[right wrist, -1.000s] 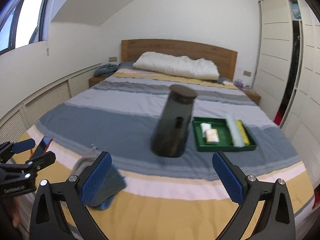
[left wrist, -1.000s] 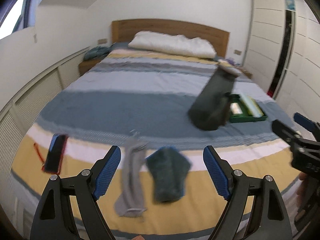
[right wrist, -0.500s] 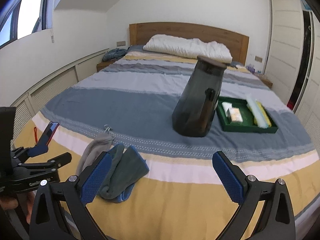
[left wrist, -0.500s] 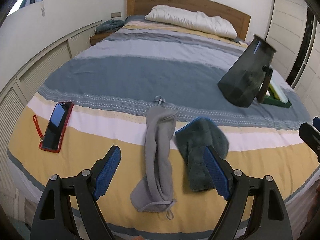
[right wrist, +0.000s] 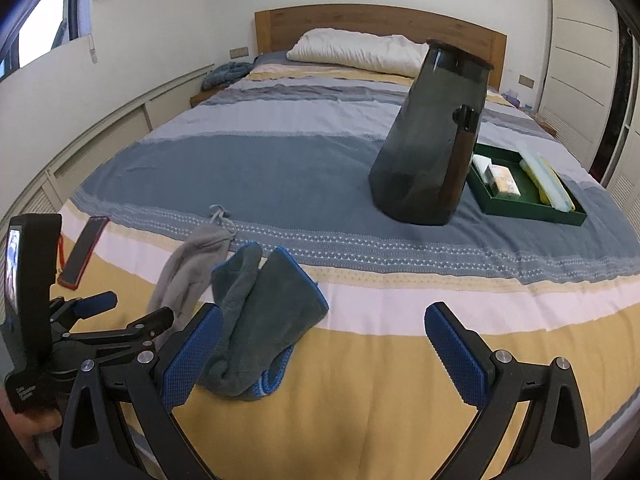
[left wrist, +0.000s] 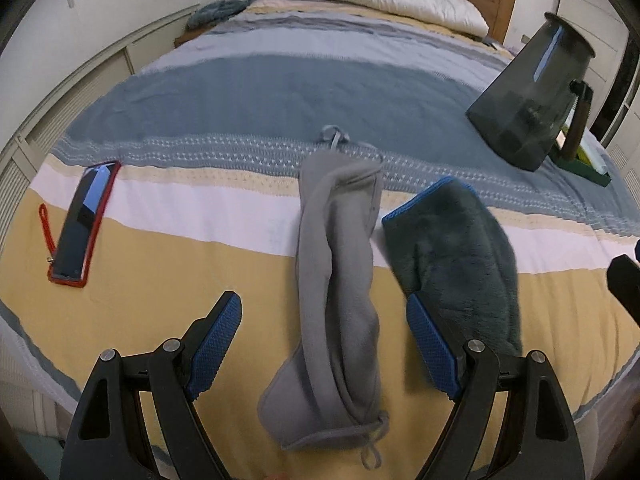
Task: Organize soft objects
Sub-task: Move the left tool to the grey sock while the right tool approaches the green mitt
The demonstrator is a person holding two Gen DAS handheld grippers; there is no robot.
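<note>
Left gripper [left wrist: 324, 338] spread wide at the bottom of the left wrist view, nothing between its blue pads [left wrist: 216, 340], hovering over the lower end of a grey drawstring pouch [left wrist: 338, 276] lying lengthwise down the centre of the frame on the striped bedspread [left wrist: 160, 248]. Just right of the pouch, touching or nearly so, a crumpled dark teal towel [left wrist: 452, 240] with a blue edge, its lower part behind the right-hand pad. Red-cased phone [left wrist: 82, 226] flat at centre left, well apart from both. Dark smoky pitcher [left wrist: 528, 96] standing at upper right, a green tray [left wrist: 588, 168] partly hidden behind it.

Right gripper [right wrist: 320, 354] also wide open and empty at the bottom of the right wrist view, above the yellow stripe; towel [right wrist: 264, 312] and pouch [right wrist: 192, 268] at lower left, pitcher [right wrist: 432, 144] at upper centre-right beside the tray [right wrist: 532, 210]
</note>
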